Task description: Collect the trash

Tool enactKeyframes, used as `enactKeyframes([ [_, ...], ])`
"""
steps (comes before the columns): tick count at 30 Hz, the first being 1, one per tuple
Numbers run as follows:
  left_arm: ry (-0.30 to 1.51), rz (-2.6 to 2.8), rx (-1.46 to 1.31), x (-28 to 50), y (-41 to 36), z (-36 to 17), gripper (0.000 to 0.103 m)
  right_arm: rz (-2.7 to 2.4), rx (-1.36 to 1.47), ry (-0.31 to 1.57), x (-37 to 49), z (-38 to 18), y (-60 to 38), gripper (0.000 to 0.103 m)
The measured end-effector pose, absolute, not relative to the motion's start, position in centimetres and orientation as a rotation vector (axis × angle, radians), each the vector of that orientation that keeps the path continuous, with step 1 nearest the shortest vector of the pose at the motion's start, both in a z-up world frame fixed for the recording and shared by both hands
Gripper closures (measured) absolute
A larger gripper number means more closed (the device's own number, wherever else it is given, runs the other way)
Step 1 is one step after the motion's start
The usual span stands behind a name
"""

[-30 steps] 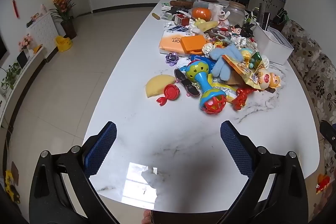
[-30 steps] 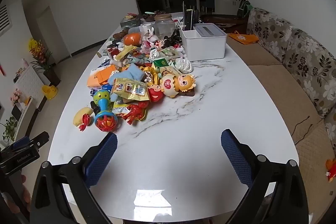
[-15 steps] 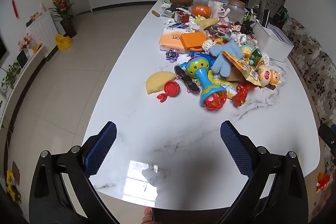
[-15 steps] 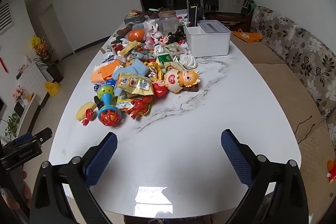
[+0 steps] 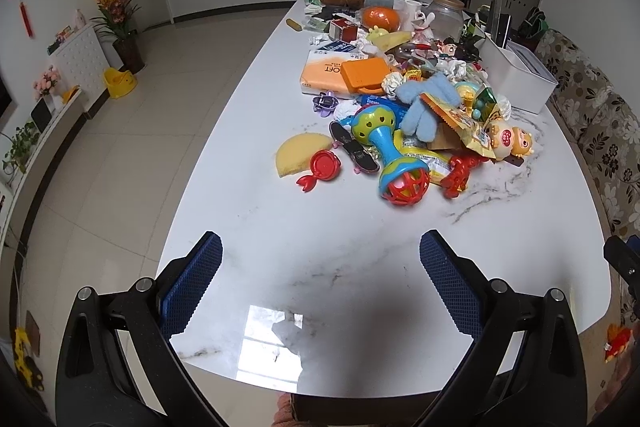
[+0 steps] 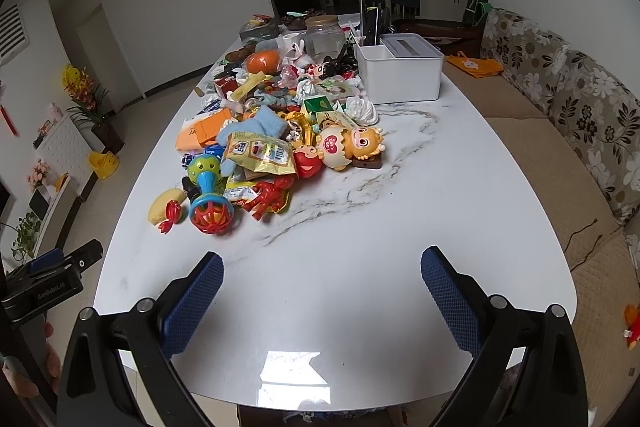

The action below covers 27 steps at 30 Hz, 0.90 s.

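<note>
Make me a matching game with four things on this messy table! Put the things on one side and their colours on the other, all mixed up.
Things:
1. mitten
2. storage box
3. crab toy
4. tissue pack

Colours:
A. white
B. orange
C. light blue
D. red

Pairs: 1-C, 2-A, 3-D, 4-B
</note>
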<state>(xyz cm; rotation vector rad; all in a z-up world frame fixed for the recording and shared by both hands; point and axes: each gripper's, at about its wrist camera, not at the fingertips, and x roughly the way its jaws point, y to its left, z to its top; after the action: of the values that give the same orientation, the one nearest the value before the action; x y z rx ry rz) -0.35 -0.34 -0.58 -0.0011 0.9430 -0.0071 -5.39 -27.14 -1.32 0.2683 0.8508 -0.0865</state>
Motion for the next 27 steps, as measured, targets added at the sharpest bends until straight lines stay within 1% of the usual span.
enactKeyframes([
  [27,0.967,-0.023,0.006,-0.20,-0.78,-1.02,0.006,-0.082,0.291,0.884,-5.75,-1.60,-27.49,0.005],
])
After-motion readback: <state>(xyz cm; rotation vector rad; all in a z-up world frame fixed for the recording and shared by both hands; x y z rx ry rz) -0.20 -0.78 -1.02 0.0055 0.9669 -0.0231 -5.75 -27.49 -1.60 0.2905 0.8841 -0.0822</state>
